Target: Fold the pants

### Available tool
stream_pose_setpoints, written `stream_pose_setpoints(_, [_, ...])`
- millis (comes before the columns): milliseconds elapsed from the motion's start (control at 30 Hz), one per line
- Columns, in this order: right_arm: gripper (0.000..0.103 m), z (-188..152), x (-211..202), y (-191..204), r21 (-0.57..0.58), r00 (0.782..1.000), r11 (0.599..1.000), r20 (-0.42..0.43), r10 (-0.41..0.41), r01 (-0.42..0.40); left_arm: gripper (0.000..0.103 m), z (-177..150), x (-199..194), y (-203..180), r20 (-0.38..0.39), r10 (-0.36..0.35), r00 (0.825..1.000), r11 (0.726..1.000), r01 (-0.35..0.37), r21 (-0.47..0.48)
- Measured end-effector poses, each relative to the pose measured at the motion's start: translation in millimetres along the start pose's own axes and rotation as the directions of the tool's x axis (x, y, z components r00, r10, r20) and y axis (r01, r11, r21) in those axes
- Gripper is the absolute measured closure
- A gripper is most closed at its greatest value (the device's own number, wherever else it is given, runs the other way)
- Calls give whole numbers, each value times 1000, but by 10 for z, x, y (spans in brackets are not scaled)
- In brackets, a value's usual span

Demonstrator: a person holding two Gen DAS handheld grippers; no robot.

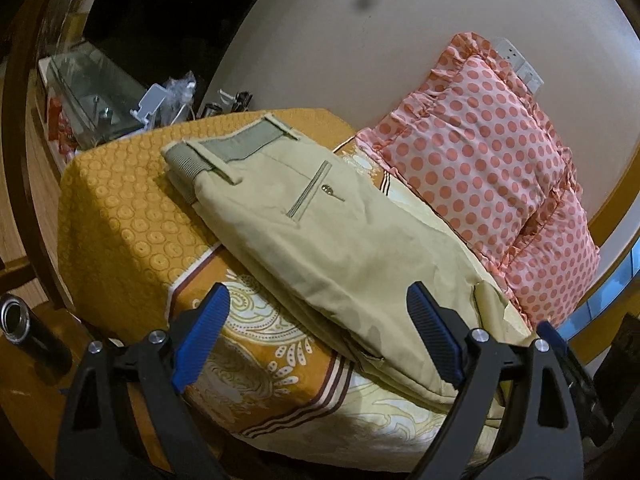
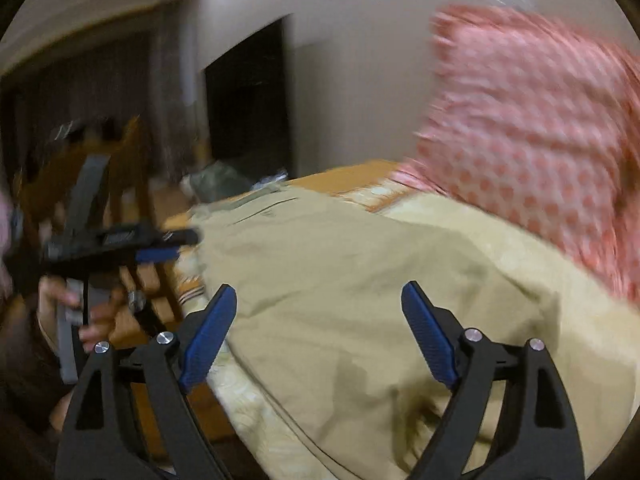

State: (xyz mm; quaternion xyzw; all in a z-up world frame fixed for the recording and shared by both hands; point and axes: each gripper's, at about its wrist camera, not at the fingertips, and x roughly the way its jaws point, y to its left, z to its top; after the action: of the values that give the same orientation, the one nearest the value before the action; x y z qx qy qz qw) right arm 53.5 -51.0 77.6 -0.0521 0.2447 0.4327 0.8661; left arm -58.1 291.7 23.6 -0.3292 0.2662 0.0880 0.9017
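The pants (image 1: 340, 248), beige, are seen lying folded on the bed (image 1: 128, 216), which is covered by an orange patterned sheet. The waistband (image 1: 240, 146) is turned toward the far corner of the bed; a back pocket with a button faces up. A pink polka-dot pillow (image 1: 480, 172) is propped against the wall, just beside the pants.

The left gripper (image 1: 320, 328) is held above the near end of the pants with its jaws spread wide; nothing is held between them.

The right gripper (image 2: 318, 328) is likewise seen wide open and empty above the beige fabric (image 2: 340, 300). The right wrist view is motion-blurred; contact with the cloth cannot be determined. The left gripper (image 2: 168, 246) is visible there at the left, gripped by a hand (image 2: 80, 312).
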Motion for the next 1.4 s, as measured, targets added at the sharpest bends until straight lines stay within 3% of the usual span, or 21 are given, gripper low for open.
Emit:
stream_pose_setpoints(133, [15,-156,-365,-413,193,1000,981,11,22,-24,13,-11,-56,29,25,2,1000,1000,-2,1])
stream_pose_setpoints(233, [15,-352,-506,-799,421,994,903,-18,108,-91,13,-15,-90,15,35,7,999,1000,-7,24])
stream_pose_setpoints(333, [15,-496,-533,-982,541,993,838,-50,110,-66,12,-41,-131,-35,48,8,999,998,-11,59])
stream_pose_setpoints(467, [15,-413,-255,-958,542,992,840,-104,66,1,11,-71,-136,-128,65,32,997,990,-40,134])
stream_pose_setpoints(533, [15,-288,-26,-928,503,987,857,-152,-42,114,11,-84,-111,-152,55,38,998,988,-45,145])
stream_pose_setpoints(567, [16,-265,88,-933,477,967,850,-217,-135,225,11,-87,-100,-156,45,32,998,989,-38,140])
stream_pose_setpoints(600, [28,-290,153,-932,484,952,831,-259,-164,275,11,-91,-97,-151,38,22,999,991,-27,133])
stream_pose_setpoints(633, [35,-337,110,-929,521,952,808,-262,-155,275,11,-99,-100,-148,32,10,999,992,-14,128])
stream_pose_setpoints(667, [35,-366,15,-914,542,962,802,-232,-145,252,11,-106,-99,-147,29,3,1000,992,-7,129])
stream_pose_setpoints(700, [33,-418,-174,-878,561,972,795,-175,-157,230,11,-125,-99,-150,25,-2,1000,990,-2,141])
stream_pose_setpoints(767, [19,-501,-436,-807,555,967,792,-130,-219,254,11,-135,-81,-160,18,11,1000,987,-14,159])
stream_pose_setpoints(967, [17,-786,-497,-738,526,937,775,-220,-273,349,11,-134,11,-178,-9,42,999,980,-40,194])
stream_pose_setpoints(1100, [17,-737,-289,-693,505,958,815,-159,-237,285,10,-174,4,-171,0,50,999,980,-49,192])
stream_pose_setpoints(1167, [17,-704,-196,-747,535,970,809,-126,-208,243,10,-179,-11,-162,4,48,999,982,-48,182])
stream_pose_setpoints(1333, [19,-670,-180,-1038,674,985,727,-10,-170,132,9,-173,-23,-130,11,44,999,988,-45,149])
stream_pose_setpoints(1367, [23,-670,-177,-1116,704,985,700,4,-171,118,9,-166,-23,-127,12,42,999,989,-44,141])
stream_pose_setpoints(1400, [39,-662,-165,-1175,722,985,683,12,-173,111,8,-156,-23,-122,13,39,999,990,-41,132])
